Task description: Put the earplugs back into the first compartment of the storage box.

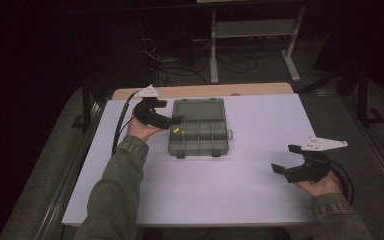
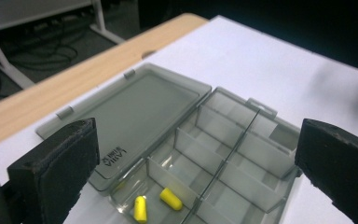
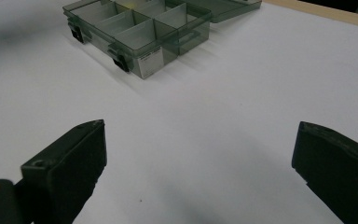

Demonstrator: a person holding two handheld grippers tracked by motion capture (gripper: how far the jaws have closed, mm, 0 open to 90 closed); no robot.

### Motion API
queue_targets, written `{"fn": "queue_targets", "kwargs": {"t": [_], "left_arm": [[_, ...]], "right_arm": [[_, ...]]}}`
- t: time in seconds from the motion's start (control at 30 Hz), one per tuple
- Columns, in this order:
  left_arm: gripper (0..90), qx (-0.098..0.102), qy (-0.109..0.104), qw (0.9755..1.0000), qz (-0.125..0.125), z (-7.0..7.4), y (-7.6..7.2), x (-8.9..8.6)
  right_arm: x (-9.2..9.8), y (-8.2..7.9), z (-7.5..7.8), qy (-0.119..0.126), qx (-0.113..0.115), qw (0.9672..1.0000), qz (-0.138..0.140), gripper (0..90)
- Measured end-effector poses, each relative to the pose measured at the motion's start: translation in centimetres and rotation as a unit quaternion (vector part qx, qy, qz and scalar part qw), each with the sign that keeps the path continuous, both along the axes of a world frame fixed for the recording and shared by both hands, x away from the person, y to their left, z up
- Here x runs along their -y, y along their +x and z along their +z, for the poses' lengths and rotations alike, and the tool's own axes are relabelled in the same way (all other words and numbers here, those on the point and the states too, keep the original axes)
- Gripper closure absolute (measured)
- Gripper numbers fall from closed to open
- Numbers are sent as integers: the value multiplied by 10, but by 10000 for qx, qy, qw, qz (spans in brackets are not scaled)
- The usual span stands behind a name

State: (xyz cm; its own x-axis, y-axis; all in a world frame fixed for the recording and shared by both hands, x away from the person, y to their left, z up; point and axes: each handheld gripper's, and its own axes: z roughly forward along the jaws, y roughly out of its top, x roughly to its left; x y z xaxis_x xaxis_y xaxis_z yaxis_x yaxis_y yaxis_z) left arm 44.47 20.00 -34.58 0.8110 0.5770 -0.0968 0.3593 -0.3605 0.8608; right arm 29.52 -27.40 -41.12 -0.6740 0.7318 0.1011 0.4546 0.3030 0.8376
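Two yellow foam earplugs lie in our clear grey plastic compartment box, lid open. Our left gripper and right gripper gape wide, empty; the other compartments look unfilled

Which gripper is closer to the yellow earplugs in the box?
Left. The left gripper hovers open just above the earplugs; the right gripper sits far off over bare table.

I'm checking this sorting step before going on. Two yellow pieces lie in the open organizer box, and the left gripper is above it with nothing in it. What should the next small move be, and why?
Probably lift the left gripper clear of the organizer box. Its jaws stand wide open and empty, and both yellow pieces already lie loose in one corner compartment. The right gripper hangs open over bare table, so nothing else looks ready to place.
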Motion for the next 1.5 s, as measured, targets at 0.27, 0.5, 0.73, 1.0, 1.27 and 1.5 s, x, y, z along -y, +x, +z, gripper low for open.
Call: {"fn": "queue_targets", "kwargs": {"t": [0.27,0.5,0.73,1.0,1.27,1.5], "left_arm": [[0,333,-202,9992,132,8,-21,-27],[0,422,-331,9983,231,6,-38,-49],[0,580,-305,9971,390,3,-52,-66],[0,598,-430,9960,498,-6,-74,-86],[0,616,-497,9951,590,-14,-89,-98],[0,651,-565,9937,712,-24,-107,-114]], "right_arm": [[0,0,0,-2,3,10000,-7,25],[0,-1,1,3,11,10000,-7,25],[0,-1,1,-11,12,10000,-1,25],[0,-2,1,-9,-3,10000,-3,25],[0,-2,1,-9,-7,10000,-8,24],[1,-2,1,11,2,10000,-17,22]]}}
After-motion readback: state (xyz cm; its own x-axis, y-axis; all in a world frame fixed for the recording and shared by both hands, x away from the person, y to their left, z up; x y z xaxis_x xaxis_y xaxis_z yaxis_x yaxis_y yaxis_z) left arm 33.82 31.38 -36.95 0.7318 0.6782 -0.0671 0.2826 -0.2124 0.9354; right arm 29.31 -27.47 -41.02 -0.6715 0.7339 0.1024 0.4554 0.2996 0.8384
